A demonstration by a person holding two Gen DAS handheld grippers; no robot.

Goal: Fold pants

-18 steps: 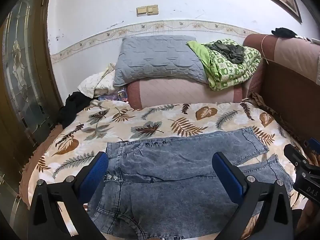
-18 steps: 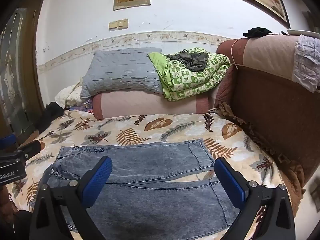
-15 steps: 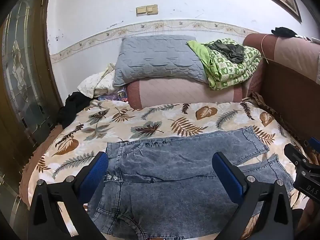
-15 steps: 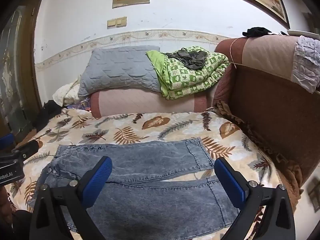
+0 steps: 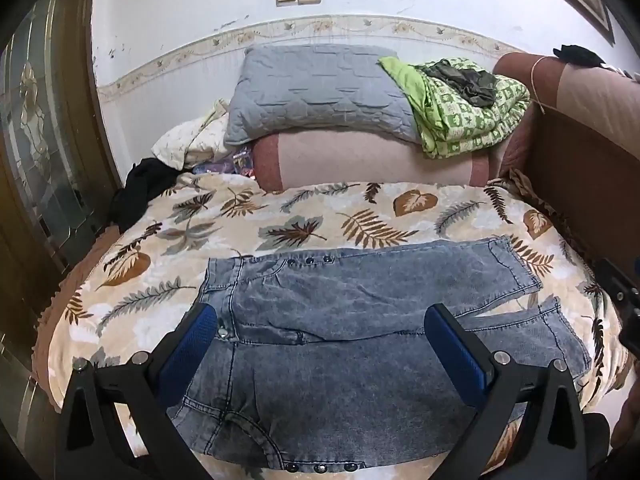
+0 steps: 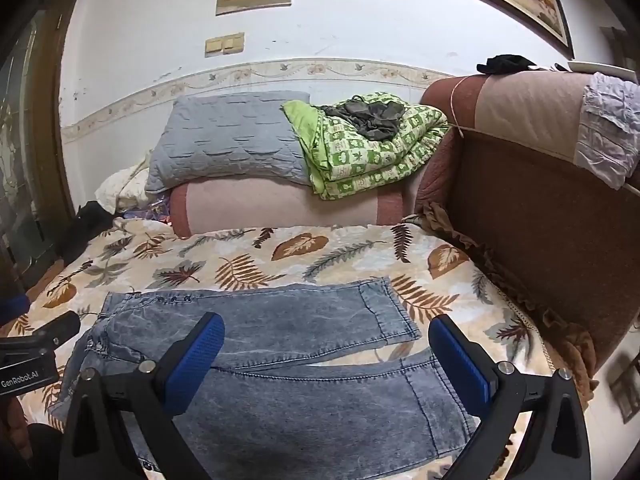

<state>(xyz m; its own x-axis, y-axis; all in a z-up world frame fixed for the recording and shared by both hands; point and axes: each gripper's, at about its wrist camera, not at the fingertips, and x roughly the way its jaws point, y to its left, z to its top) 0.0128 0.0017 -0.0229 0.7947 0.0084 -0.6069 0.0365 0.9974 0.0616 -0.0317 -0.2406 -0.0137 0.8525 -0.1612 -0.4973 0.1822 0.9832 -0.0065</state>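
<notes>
Pants (image 5: 360, 340) flat on bed (image 5: 160, 240), 0 folds yet. Left gripper (image 5: 320, 340) & right gripper (image 6: 326, 356) both wide, holding nothing; all folding left.

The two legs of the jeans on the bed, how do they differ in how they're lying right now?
The far leg lies against the leaf-print bedspread with its hem angled away, while the near leg runs along the front edge, between the fingers of the right gripper. The far leg's hem stops short of the near leg's hem in both views. They meet at the crotch and splay apart toward the hems, with bedspread showing between them. Both are flat, unfolded, same washed blue denim.
</notes>
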